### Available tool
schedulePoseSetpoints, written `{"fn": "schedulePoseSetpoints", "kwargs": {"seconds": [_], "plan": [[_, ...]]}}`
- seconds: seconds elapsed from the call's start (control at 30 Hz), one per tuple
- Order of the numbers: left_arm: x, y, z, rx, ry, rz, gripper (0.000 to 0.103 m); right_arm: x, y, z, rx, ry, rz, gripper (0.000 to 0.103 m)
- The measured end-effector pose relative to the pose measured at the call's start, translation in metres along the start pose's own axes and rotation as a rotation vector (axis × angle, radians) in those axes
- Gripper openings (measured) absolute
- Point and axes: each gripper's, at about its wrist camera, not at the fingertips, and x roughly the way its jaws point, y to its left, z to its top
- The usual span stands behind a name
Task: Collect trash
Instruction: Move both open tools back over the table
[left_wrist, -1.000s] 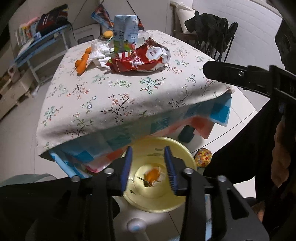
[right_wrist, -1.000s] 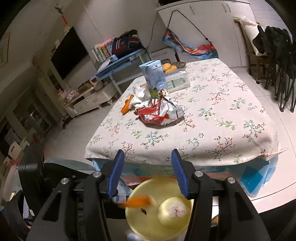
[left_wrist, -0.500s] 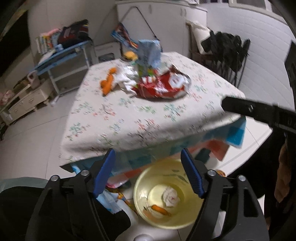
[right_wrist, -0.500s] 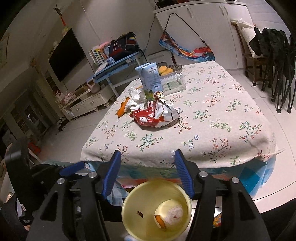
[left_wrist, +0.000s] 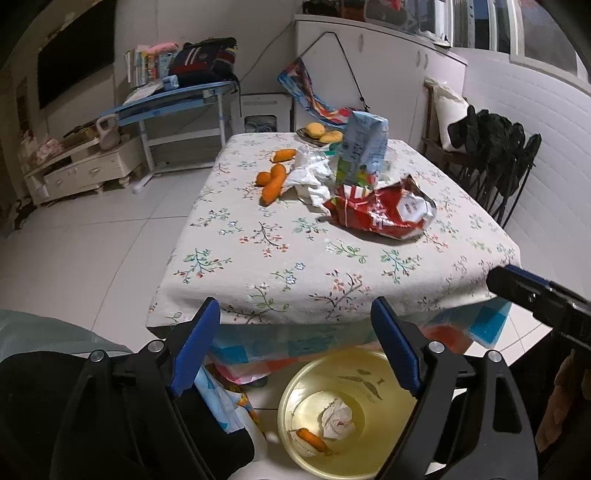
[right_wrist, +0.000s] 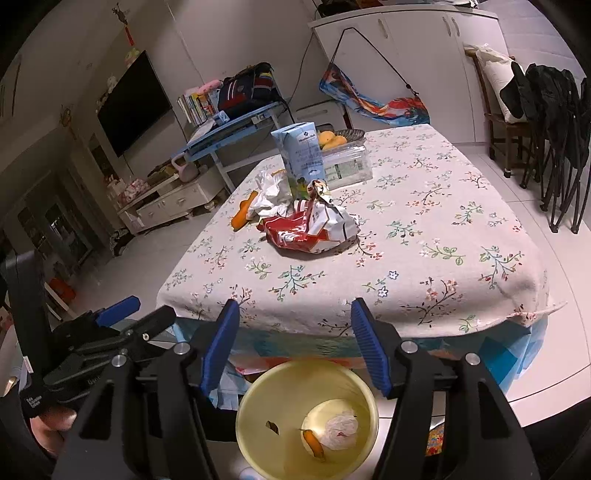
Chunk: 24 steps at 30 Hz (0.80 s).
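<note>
Left wrist view: the left gripper (left_wrist: 295, 350) stands released and empty above the round yellow plastic bin (left_wrist: 373, 363) on the floor, just off the counter's near edge; its jaws have just been opening, with nothing between them. Inside the bin lie a small orange carrot piece (left_wrist: 312, 439) and a crumpled white paper wad (left_wrist: 338, 419). The right gripper (right_wrist: 293, 341) hangs beside it over the same bin, jaws parted and holding nothing, having widened a little too.

Beyond the near edge, on the counter (left_wrist: 258, 266) with its floral cloth, the remaining trash sits past the middle, toward the far edge: a crumpled red and white foil snack bag (left_wrist: 380, 214) nearest, its long axis running roughly parallel to the near edge. Behind it stand a pale blue drink carton (left_wrist: 360, 147), crumpled white wrapping (left_wrist: 310, 175) and orange carrot pieces (left_wrist: 273, 181), toward the far left.

The bag lies straight ahead and upward from both grippers; judged from these views, neither hand is clearly nearer.
</note>
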Motion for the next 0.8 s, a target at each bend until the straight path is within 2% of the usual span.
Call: {"fn": "schedulePoseSetpoints", "kwargs": {"seconds": [0.33, 0.43, 0.53, 0.67, 0.8], "plan": [[0.001, 0.015, 0.005, -0.090, -0.019, 0.011, 0.081, 0.000, 0.001, 0.001, -0.001, -0.004, 0.000, 0.063], [0.004, 0.019, 0.011, -0.122, -0.017, -0.009, 0.081, 0.000, 0.002, 0.004, 0.001, -0.007, 0.003, 0.063], [0.008, 0.023, 0.027, -0.128, -0.024, -0.017, 0.081, 0.001, 0.004, 0.015, -0.007, -0.011, 0.018, 0.063], [0.007, 0.029, 0.056, -0.098, -0.073, 0.008, 0.082, 0.004, 0.006, 0.035, -0.028, -0.019, 0.022, 0.065], [0.016, 0.045, 0.074, -0.103, -0.075, 0.040, 0.083, 0.014, 0.005, 0.052, -0.056, -0.003, 0.024, 0.065]]}}
